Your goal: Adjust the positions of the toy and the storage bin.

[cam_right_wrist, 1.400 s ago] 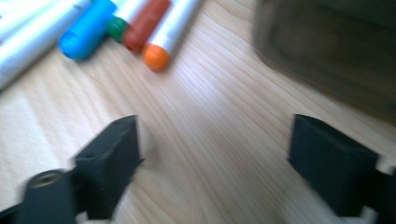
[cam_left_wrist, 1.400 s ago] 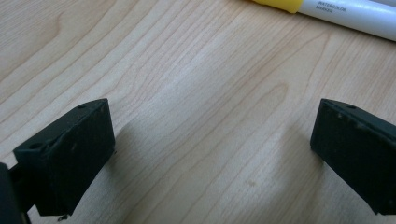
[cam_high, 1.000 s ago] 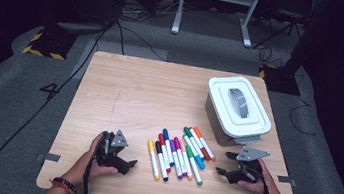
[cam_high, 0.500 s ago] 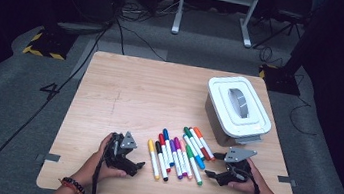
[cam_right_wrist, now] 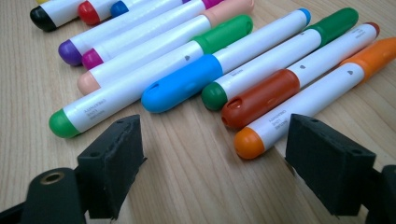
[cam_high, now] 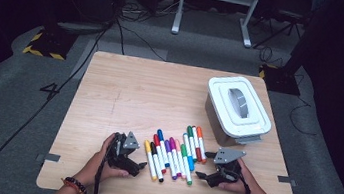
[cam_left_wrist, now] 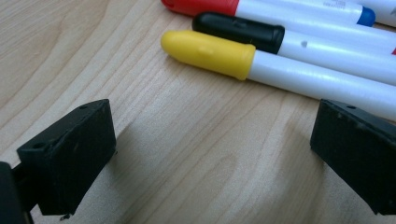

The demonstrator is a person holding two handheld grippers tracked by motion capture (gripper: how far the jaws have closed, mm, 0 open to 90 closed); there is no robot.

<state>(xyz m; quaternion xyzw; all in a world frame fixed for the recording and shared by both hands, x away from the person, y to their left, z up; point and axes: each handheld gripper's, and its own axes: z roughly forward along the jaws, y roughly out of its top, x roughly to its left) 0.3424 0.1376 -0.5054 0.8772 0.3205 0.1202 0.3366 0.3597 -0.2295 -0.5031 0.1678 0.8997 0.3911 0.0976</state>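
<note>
Dark floor with cables surrounds a light wooden table (cam_high: 124, 96) seen from the high view. At left, the left gripper (cam_high: 132, 163) rests low on the tabletop in the person's hand, just beside the yellow-capped marker (cam_high: 150, 159); compared with half a second earlier it sits slightly closer to the marker row, and a second ago it lay farther left. Centre: a row of coloured markers (cam_high: 172, 152) lies side by side near the front edge, unmoved across the three moments. At right, the right gripper (cam_high: 204, 175) rests on the table beside the green marker (cam_high: 185, 163), having shifted leftward toward the row since a second ago. Behind it stands a white lidded box (cam_high: 236, 108), unchanged.

Left gripper view: both jaws stand wide apart over bare wood, the yellow-capped marker (cam_left_wrist: 280, 70) lying across the gap ahead, with a black-capped marker (cam_left_wrist: 261, 35) just behind it, detail too small to read from above. Right gripper view: jaws likewise wide apart, empty, with the ends of the blue-capped marker (cam_right_wrist: 187, 81) and orange marker (cam_right_wrist: 308, 100) just ahead of them, the printed barrel labels legible as text only here.
</note>
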